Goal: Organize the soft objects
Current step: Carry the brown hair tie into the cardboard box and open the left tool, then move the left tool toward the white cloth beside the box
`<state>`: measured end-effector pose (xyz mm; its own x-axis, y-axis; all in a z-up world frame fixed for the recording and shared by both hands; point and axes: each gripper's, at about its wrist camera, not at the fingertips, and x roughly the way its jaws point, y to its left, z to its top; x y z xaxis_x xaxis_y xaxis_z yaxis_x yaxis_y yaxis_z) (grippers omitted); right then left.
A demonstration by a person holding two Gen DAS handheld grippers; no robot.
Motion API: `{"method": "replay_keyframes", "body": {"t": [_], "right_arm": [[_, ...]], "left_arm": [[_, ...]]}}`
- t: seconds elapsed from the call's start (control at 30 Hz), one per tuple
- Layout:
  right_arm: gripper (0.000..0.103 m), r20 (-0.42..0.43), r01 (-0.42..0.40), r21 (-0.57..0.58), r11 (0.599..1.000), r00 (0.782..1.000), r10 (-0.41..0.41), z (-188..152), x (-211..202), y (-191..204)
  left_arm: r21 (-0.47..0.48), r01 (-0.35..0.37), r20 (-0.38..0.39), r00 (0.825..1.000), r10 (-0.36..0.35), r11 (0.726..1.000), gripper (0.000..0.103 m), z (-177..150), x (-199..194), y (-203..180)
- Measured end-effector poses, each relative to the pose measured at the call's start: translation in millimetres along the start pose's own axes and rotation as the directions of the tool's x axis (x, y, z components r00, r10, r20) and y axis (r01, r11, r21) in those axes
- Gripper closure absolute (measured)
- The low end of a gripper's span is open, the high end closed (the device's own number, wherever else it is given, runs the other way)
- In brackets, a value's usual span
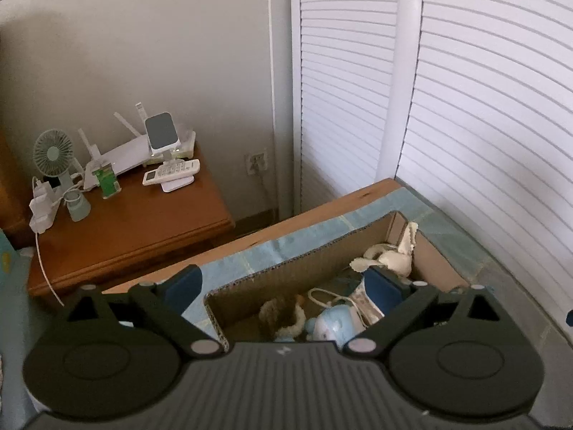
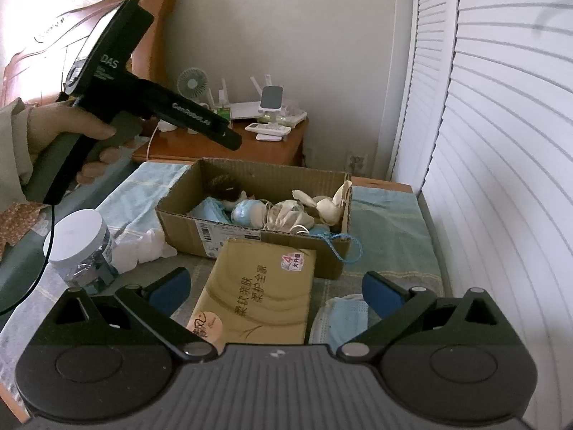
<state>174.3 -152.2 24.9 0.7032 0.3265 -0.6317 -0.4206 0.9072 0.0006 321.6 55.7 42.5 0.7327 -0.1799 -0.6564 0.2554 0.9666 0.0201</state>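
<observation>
The left wrist view looks down close over the cardboard box [image 1: 358, 251]; the right wrist view faces it [image 2: 250, 222] from farther back.

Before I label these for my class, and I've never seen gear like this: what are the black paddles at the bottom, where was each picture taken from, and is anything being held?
There is no robot here. A person holds a hand-operated claw in each hand, and a camera on each looks forward along its two blue-tipped fingers.

One picture is from the left claw, hovering open above a cardboard box of soft toys. The other is from the right claw, also open. It shows the same cardboard box, a gold tissue pack in front of it, a blue face mask, a white-lidded jar, and the person's left hand gripping the other tool.

Neither claw holds anything.
</observation>
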Motion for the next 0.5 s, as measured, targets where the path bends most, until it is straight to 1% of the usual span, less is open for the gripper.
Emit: {"method": "replay_keyframes", "body": {"t": [0.3, 0.5], "right_arm": [[0.000, 0.010, -0.003, 0.000, 1.000, 1.000, 0.003, -1, -14, 4], [0.000, 0.017, -0.009, -0.022, 1.000, 1.000, 0.009, -4, -25, 11]], "left_arm": [[0.028, 0.000, -0.008, 1.000, 0.001, 1.000, 0.006, -16, -30, -7], [0.037, 0.025, -0.007, 1.000, -0.025, 0.999, 0.006, -28, -52, -12]]}}
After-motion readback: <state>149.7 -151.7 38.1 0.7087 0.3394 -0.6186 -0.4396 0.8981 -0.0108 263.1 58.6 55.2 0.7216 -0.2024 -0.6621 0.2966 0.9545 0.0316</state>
